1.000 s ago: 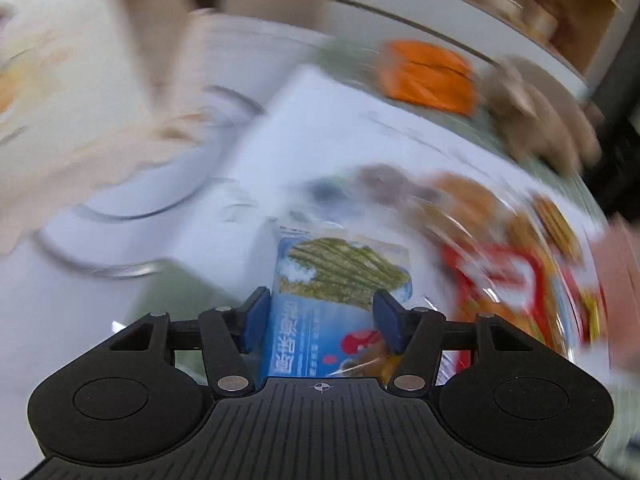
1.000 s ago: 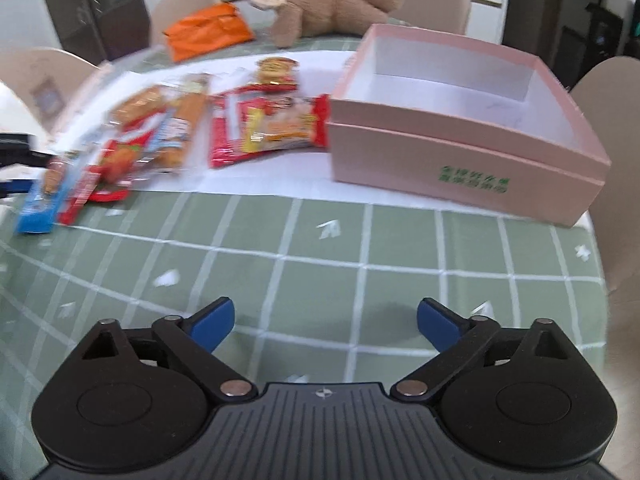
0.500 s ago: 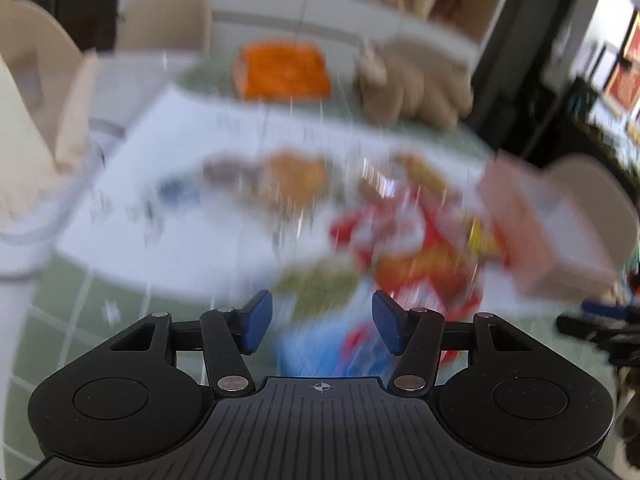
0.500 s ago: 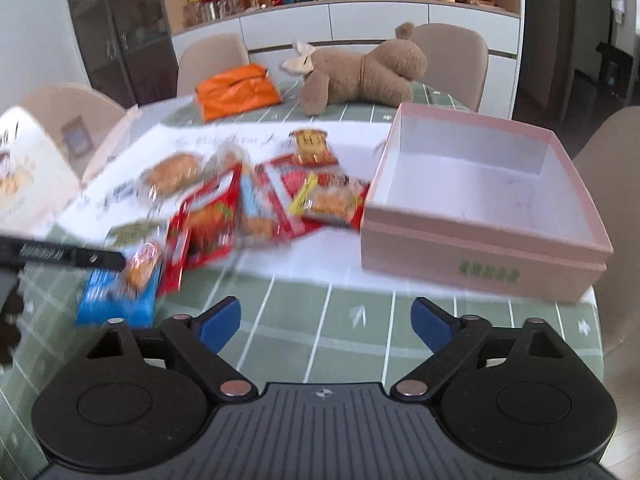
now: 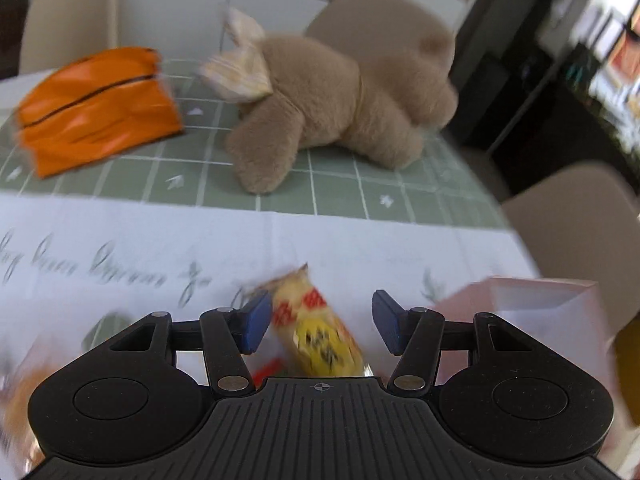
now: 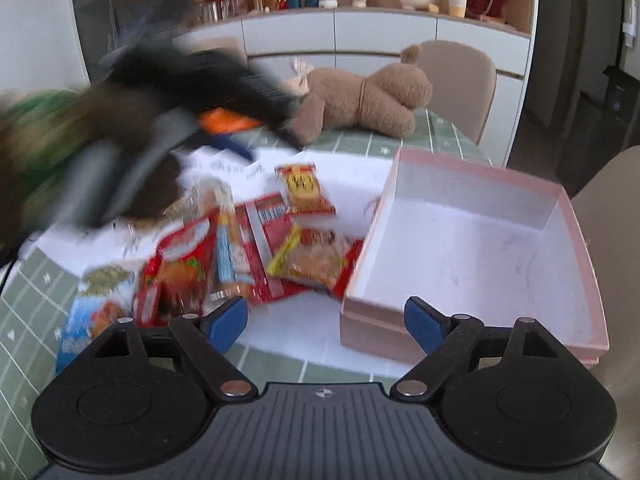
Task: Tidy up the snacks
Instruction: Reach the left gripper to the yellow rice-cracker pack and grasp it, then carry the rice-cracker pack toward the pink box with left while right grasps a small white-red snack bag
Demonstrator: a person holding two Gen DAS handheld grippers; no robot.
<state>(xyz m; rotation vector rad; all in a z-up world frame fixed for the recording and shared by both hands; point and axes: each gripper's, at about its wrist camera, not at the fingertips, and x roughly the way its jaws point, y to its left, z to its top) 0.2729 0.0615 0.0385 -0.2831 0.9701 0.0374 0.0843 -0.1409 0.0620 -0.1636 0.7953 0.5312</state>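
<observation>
Hovering our left gripper with its jaws apart, we see the yellow snack packet lying between them, long axis running ahead and slightly leftward. Our right gripper, also spread and empty, sits farther back; the pink box lies ahead-right of it.

Brown plush bear lying on its side on the counter, which is covered by a green grid-pattern cloth. Orange pouch to its left, apart from it. Beige chair behind the counter. Wall shelf carrying vases, bottles and figurines.
</observation>
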